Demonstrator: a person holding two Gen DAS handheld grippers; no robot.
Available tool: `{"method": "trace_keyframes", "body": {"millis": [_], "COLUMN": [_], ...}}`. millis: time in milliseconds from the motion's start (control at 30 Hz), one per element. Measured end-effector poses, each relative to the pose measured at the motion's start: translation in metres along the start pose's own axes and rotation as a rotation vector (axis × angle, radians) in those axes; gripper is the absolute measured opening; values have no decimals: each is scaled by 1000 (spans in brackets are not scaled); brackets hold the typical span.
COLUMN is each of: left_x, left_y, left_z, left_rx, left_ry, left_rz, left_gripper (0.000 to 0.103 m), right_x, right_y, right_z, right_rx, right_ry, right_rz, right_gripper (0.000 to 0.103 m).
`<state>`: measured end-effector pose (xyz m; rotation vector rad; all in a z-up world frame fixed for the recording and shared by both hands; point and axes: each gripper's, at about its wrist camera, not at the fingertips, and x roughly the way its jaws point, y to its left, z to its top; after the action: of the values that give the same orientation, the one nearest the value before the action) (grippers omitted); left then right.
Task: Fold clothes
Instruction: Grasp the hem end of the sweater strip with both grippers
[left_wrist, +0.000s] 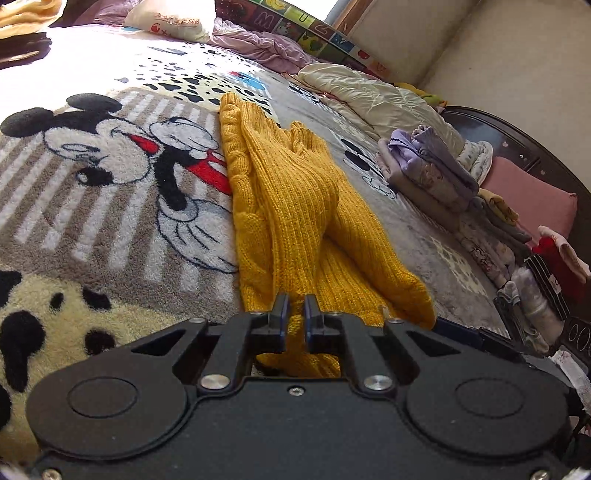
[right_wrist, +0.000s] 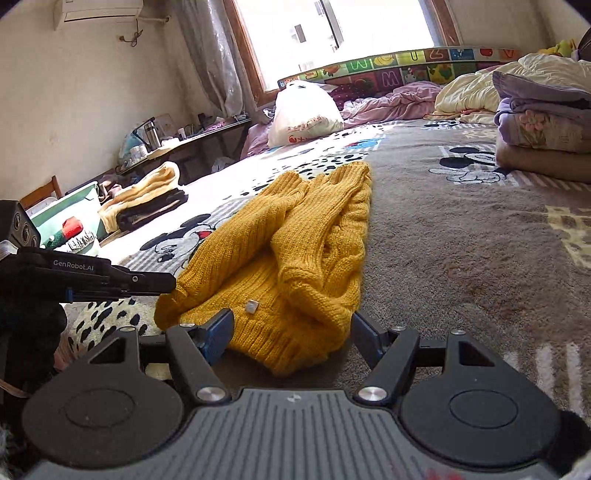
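Observation:
A mustard-yellow knitted sweater (left_wrist: 295, 206) lies lengthwise on the Mickey Mouse blanket (left_wrist: 110, 221), sleeves folded over its body. My left gripper (left_wrist: 295, 310) is shut on the sweater's near hem, knit pinched between its blue pads. In the right wrist view the sweater (right_wrist: 291, 251) stretches away from me, a small white tag on it. My right gripper (right_wrist: 291, 332) stands open, the near hem lying between its fingers without the pads pressing on it. The left gripper (right_wrist: 166, 285) comes in from the left, its tip at the sweater's near left corner.
A stack of folded clothes (right_wrist: 543, 122) sits on the blanket (right_wrist: 461, 240) to the right, a cream quilt (left_wrist: 388, 99) behind it. A white plastic bag (right_wrist: 303, 110) stands at the back. Another folded pile (right_wrist: 147, 199) lies at the left bed edge.

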<state>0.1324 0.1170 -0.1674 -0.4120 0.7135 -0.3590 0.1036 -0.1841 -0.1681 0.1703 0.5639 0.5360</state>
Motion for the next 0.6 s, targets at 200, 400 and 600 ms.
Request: {"method": "trace_keyframes", "body": {"millis": [200,400,600], "left_x": [-1,-6,-48], "left_y": [-23,-13,11], "left_z": [-10,-7,16], "left_rx": [202,185,42], "left_ry": [10,27,-179], "left_rz": [42,0,-63], "left_gripper": [5,5,5], "right_x": [1,1,-6], "right_y": [5,0,-5], "right_z": [-6,-6,-4], "right_rx": [-28,7,29], "right_ry": [3,-13,-74], "right_rz": [-22,-30,-44], "right_gripper": [70,70,69]}}
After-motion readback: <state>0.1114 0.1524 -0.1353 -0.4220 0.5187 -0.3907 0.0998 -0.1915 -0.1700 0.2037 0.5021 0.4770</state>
